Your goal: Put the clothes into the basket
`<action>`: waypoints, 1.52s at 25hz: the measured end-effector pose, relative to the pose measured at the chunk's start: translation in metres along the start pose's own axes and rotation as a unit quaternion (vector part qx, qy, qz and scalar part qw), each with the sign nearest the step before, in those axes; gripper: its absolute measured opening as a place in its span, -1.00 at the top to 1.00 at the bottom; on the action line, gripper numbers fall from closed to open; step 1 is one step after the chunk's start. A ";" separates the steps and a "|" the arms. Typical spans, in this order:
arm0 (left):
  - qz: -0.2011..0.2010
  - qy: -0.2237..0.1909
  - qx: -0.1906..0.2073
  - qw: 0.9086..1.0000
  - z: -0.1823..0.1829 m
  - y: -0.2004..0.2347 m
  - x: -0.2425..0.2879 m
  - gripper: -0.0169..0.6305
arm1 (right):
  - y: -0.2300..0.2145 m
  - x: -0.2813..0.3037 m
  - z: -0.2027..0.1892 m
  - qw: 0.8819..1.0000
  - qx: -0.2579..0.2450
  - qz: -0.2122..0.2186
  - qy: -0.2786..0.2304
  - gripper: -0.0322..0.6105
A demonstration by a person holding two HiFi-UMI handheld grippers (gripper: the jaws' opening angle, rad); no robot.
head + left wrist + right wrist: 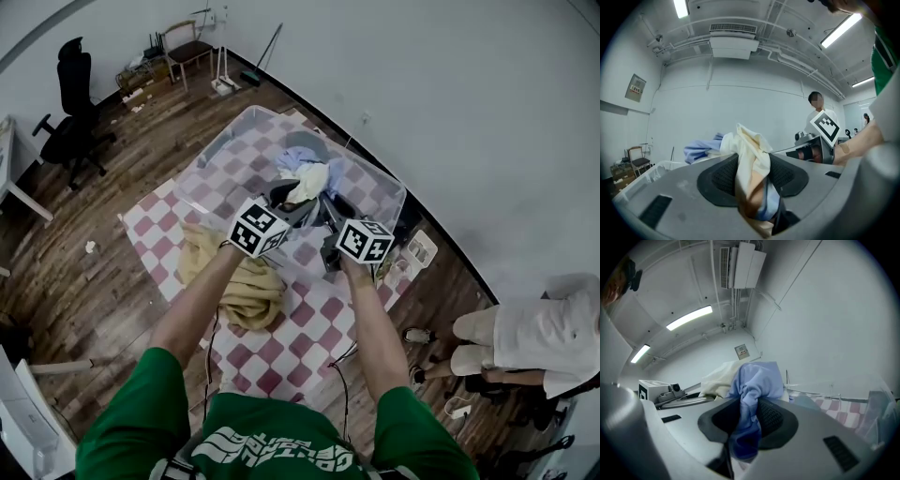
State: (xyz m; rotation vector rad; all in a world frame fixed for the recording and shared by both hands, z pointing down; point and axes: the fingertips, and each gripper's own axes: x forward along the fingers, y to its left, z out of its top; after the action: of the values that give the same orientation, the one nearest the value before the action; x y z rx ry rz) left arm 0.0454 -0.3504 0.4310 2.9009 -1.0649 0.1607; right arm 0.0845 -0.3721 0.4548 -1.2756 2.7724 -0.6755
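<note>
Both clamped: left claw (752,177) on cream cloth (749,143), right claw (747,420) on blue cloth (758,378), at the basket (221,141); shirt lettering (277,452) illegible

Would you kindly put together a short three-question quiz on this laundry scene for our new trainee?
1. True or false: the left gripper has nothing between its jaws.
2. Which cloth is the right gripper shut on? A) a red towel B) a light blue garment C) a black sock
3. Fill in: the mustard garment lies outside the basket, on the checked ____.

Key
1. False: it is shut on a cream garment.
2. B
3. mat
</note>
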 end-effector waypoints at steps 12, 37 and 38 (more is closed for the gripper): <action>-0.047 0.084 -0.015 0.995 -0.066 0.046 0.057 0.39 | -0.067 0.053 -0.046 0.997 0.043 -0.047 0.048 0.59; -0.152 0.354 -0.030 0.922 -0.255 0.059 0.107 0.43 | -0.160 0.090 -0.205 0.958 0.083 -0.088 0.259 0.60; -0.157 0.364 -0.022 0.918 -0.261 0.057 0.107 0.44 | -0.161 0.089 -0.210 0.956 0.083 -0.089 0.266 0.60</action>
State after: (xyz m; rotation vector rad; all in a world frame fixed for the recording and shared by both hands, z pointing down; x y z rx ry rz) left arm 0.0680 -0.4421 0.7025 2.5329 -0.4576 1.0699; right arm 0.1008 -0.4499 0.7228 -1.5015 2.9112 -1.4260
